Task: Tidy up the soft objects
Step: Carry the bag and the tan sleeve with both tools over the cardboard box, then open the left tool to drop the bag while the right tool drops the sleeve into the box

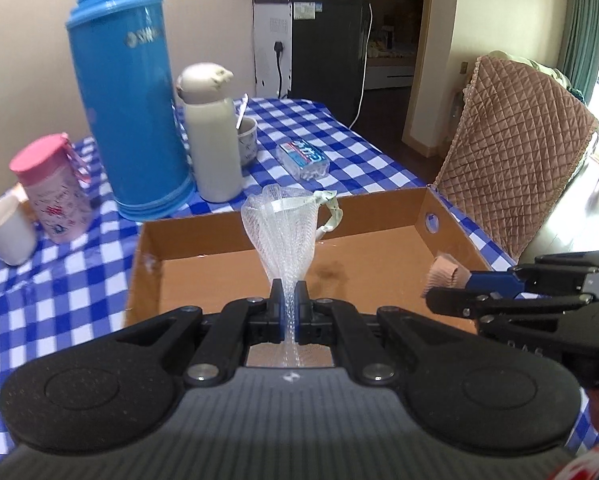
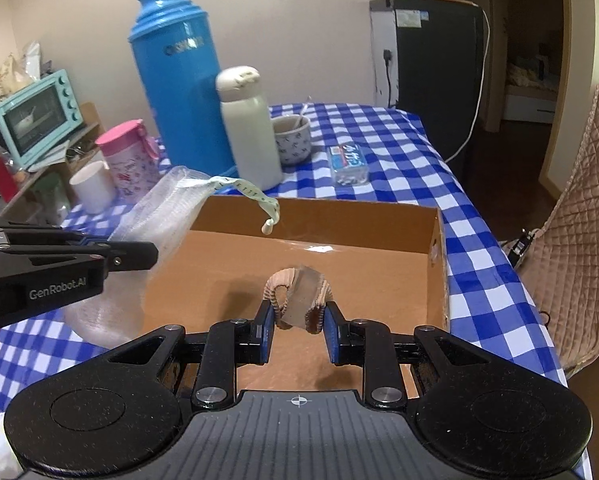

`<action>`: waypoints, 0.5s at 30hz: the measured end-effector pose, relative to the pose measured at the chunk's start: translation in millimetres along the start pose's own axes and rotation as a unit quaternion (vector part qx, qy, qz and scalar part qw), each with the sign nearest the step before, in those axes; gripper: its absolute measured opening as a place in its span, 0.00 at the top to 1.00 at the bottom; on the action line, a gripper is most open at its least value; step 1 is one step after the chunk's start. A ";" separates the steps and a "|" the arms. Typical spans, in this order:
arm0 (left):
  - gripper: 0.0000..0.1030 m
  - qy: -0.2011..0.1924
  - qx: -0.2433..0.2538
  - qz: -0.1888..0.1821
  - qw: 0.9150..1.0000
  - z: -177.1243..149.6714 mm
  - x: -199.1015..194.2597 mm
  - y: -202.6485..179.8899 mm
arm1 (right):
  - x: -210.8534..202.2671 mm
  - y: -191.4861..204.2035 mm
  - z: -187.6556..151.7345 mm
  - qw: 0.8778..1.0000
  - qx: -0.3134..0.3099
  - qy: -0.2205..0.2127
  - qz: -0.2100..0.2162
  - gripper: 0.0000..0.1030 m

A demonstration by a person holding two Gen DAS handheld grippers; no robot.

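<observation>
Two hand-held grippers hover over an open cardboard box (image 2: 439, 264) on a bench covered with blue-and-white checked cloth. The left hand-held gripper (image 1: 287, 300) is clamped narrow on a white mesh pouch (image 1: 280, 228) with a pale drawstring, its top fanning upward above the box. The right hand-held gripper (image 2: 298, 318), jaws moderately apart, holds a tan ribbed elastic band (image 2: 297, 296) wrapped around something pale, low over the box floor. The step in hand appears to be placing both soft items into the box; next, each would need lowering and releasing. What the band encloses is hard to make out, and the pouch's lower end is hidden behind the left gripper.
</observation>
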State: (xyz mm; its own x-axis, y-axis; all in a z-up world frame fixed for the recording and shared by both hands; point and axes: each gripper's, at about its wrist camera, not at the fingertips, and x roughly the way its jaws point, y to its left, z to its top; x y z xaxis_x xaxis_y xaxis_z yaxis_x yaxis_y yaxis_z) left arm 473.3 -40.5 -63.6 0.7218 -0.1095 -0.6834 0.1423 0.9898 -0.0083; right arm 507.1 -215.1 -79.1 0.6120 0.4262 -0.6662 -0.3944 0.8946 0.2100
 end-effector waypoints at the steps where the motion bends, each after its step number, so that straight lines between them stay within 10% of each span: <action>1: 0.97 0.003 -0.003 -0.001 1.000 0.7 6.0 -1.0 | 3.4 -2.1 0.1 1.000 0.002 0.002 -0.001 0.74; 15: 0.68 0.041 -0.010 -0.020 0.999 -10.2 45.7 -3.5 | 26.0 -17.8 -7.8 0.999 0.019 0.026 -0.003 0.74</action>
State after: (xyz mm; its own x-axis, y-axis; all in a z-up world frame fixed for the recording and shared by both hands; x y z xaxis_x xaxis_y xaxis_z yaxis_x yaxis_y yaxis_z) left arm 498.9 -48.0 -102.3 0.6577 -0.1429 -0.7396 0.1560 0.9864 -0.0519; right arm 524.7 -221.0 -105.8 0.5768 0.4146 -0.7038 -0.3645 0.9017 0.2325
